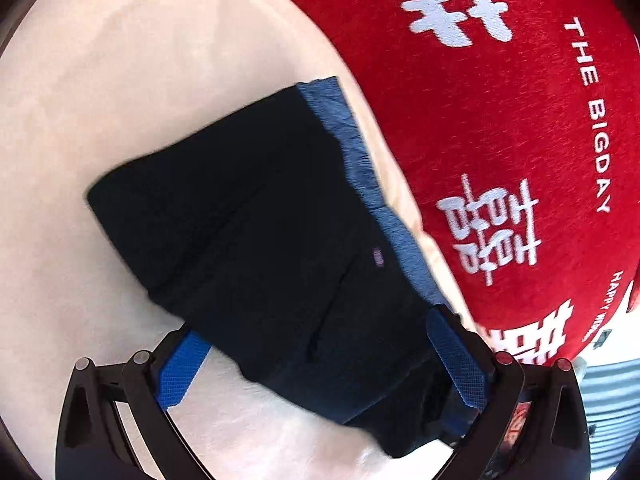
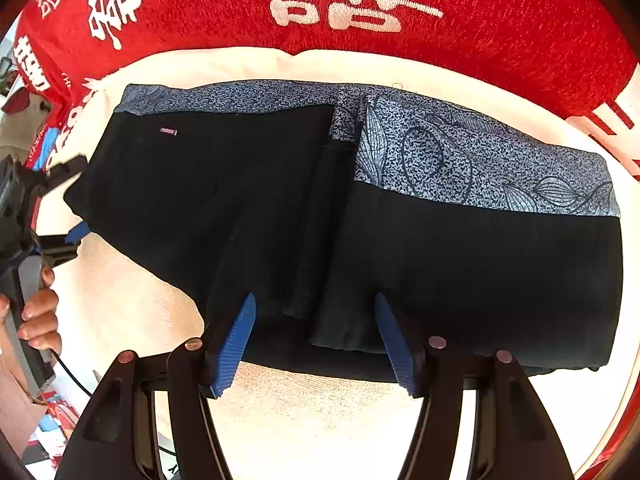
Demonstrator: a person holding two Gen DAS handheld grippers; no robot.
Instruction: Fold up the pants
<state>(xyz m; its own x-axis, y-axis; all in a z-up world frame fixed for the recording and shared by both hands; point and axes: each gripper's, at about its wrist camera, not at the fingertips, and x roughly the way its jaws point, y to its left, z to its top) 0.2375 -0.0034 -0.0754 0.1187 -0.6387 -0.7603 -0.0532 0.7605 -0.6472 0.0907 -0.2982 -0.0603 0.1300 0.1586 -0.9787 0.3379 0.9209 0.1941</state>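
Note:
Black pants (image 2: 280, 208) with a blue patterned lining (image 2: 460, 156) lie folded on a cream sheet (image 2: 320, 420). They also show in the left wrist view (image 1: 256, 224). My left gripper (image 1: 320, 344) is open, its blue pads (image 1: 180, 368) straddling the near end of the pants. It appears at the left edge of the right wrist view (image 2: 72, 200). My right gripper (image 2: 316, 320) is open, its blue pads (image 2: 236, 340) set on either side of a raised fold at the pants' near edge.
A red blanket (image 1: 500, 120) with white characters lies beyond the pants, also in the right wrist view (image 2: 480, 20). A hand (image 2: 36, 316) holds the left gripper's handle. Clutter lies at the lower left (image 2: 52, 420).

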